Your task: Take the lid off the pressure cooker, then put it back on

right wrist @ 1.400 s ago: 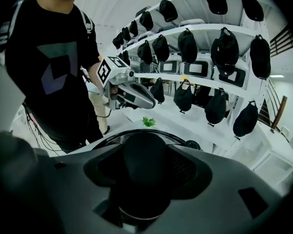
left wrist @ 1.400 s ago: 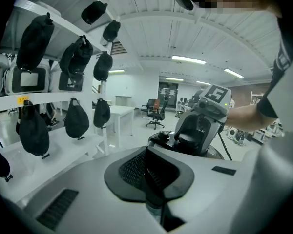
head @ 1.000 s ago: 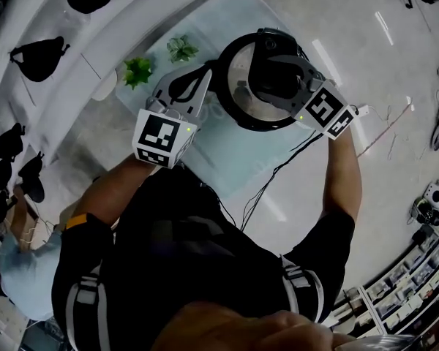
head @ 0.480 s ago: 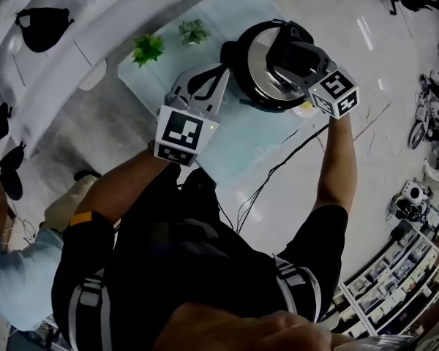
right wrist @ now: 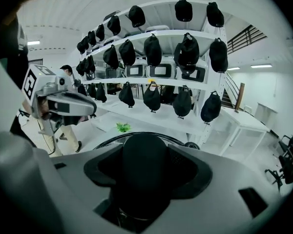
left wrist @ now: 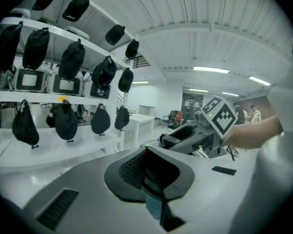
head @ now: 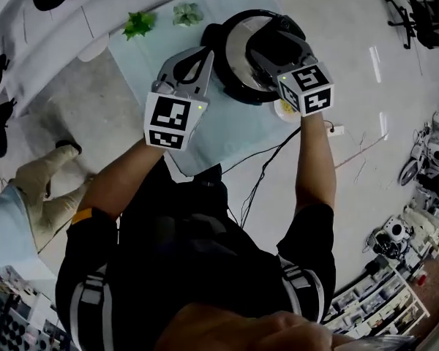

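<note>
The pressure cooker (head: pixel 236 93) sits on a pale blue table (head: pixel 227 130) in the upper middle of the head view. Its shiny lid (head: pixel 238 55) is on top of it. The right gripper (head: pixel 267 46) reaches over the lid from the right side. In the right gripper view its jaws stand wide apart, and the lid's round black handle (right wrist: pixel 145 165) fills the space between them. The pads press on both sides of it, so the right gripper has hold of the handle. The left gripper (head: pixel 207 55) comes in from the lower left, and its tip is just beside the left edge of the cooker. I cannot tell if it touches the pot. In the left gripper view its jaws are close together and there is nothing in them. Two small green plants (head: pixel 139 24) (head: pixel 188 13) stand on the far end of the table, at the upper left, well apart from the cooker.
</note>
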Motion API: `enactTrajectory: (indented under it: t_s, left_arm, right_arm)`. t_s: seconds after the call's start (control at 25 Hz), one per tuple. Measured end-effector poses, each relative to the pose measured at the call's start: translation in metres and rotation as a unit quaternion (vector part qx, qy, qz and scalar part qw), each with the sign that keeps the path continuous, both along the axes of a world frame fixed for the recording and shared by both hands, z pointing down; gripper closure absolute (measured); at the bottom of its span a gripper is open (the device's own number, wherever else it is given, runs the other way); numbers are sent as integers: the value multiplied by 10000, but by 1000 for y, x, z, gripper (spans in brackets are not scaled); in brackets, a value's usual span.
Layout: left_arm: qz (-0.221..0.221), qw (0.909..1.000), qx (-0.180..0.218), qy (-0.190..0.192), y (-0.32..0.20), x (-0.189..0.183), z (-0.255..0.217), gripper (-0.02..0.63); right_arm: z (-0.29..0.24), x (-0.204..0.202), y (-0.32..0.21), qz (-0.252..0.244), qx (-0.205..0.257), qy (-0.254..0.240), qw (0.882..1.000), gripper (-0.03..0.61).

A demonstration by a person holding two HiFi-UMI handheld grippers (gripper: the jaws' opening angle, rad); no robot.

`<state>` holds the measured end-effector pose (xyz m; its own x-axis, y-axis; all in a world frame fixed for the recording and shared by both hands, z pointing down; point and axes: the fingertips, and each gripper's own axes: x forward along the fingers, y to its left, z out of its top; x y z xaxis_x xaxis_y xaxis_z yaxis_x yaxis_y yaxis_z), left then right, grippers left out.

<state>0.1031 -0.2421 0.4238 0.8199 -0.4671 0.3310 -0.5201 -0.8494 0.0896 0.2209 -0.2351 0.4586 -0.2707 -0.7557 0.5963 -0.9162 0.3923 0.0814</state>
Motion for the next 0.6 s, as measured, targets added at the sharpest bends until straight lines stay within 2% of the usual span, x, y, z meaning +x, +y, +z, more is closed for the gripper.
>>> enactTrajectory:
  t_s: [0.2, 0.36, 0.44, 0.6]
  left_arm:
    - [-731, 9970, -54, -246, 22, 13, 6, 606]
    - [-1119, 9930, 4, -366, 30, 19, -1, 606]
    - [-1259, 9913, 34, -382, 30, 22, -4, 606]
    - [-1488, 9882, 112, -350, 29, 25, -14, 606]
  right_arm:
    - [-6, 6, 2, 374, -43, -156, 9992, 290]
    - [-17, 12, 6, 593, -3, -290, 9978, 290]
    - [-21, 12, 8, 492, 18, -311, 9983, 290]
    - [-43, 10, 14, -10, 207, -188, 9996, 290]
